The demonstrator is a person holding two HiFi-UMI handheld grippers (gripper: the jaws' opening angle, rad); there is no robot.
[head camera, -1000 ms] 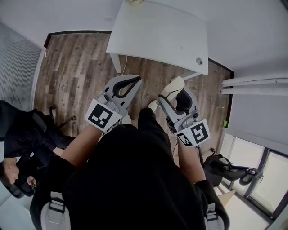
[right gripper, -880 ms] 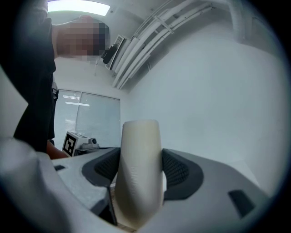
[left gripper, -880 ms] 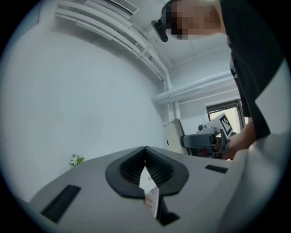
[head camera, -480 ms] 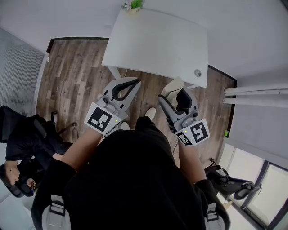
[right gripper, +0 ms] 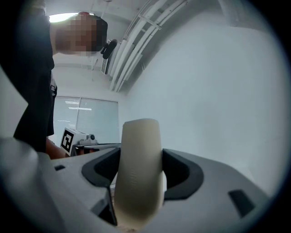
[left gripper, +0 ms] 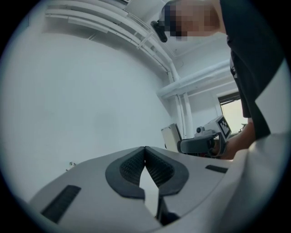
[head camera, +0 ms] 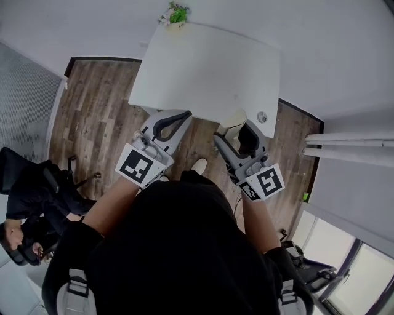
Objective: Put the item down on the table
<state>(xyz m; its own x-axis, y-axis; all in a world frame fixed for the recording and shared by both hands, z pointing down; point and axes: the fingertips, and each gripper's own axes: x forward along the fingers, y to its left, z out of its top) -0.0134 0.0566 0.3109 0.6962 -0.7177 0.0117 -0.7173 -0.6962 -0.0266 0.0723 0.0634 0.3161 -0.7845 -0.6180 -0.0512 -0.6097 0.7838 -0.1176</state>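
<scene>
Wood-plank floor (head camera: 98, 104) runs under and around everything, with pale walls beyond it, a black chair (head camera: 31, 191) at the left and a window at the near right.

The white table (head camera: 209, 67) stands ahead of me. Its top is flat and bare across the middle, so there is ample room to set something down.

My left gripper (head camera: 183, 115) hovers at the near edge of the table. Its jaws meet at the tips and hold nothing.

My right gripper (head camera: 241, 132) is also at the near edge, further right. Its jaws are clamped on the item (right gripper: 136, 154), a smooth cream piece with a rounded end. It stands upright between the pads and sticks out past them. I cannot tell what it is.

The item is not yet on the table, and I cannot judge its height above the top. To place it well I would carry it inward from the edge and lower it until its base bears on the top. I would part the jaws only then, and keep clear of the grey disc (head camera: 262, 117) at the near right corner.

A small plant (head camera: 175, 13) sits at the far edge, well apart.
</scene>
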